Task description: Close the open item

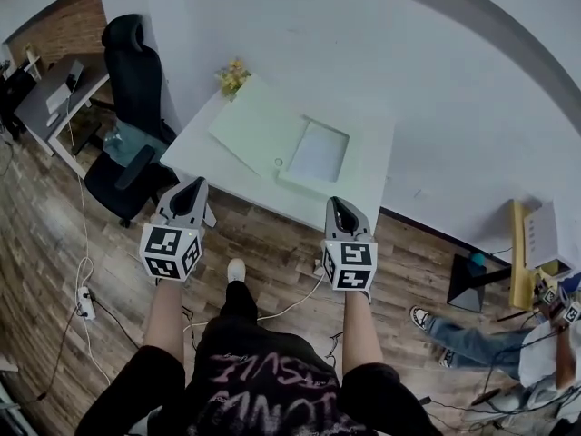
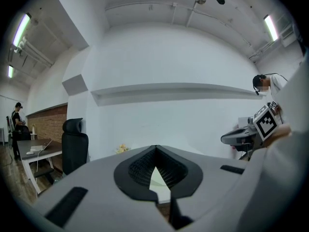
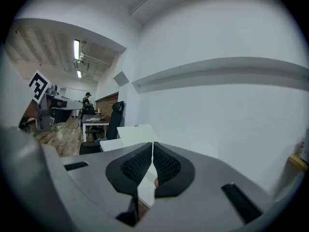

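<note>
Table (image 1: 363,184) is plain white, same as the wall (image 1: 436,80), and the open box (image 1: 263,127) on it is a pale greenish white. The left gripper (image 1: 193,185) and right gripper (image 1: 337,205) are grey with black ribbed pads (image 2: 140,168), and their cubes (image 1: 171,251) carry black-and-white square markers. There's also a black chair (image 1: 136,71), a brown wood-plank floor (image 1: 272,243), yellow flowers (image 1: 233,76) and reddish brick (image 1: 65,27).

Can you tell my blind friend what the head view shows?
A person looks down at two shut tools, left tool and right tool, held short of a white table. On it lies a flat white item, lid open.
</note>
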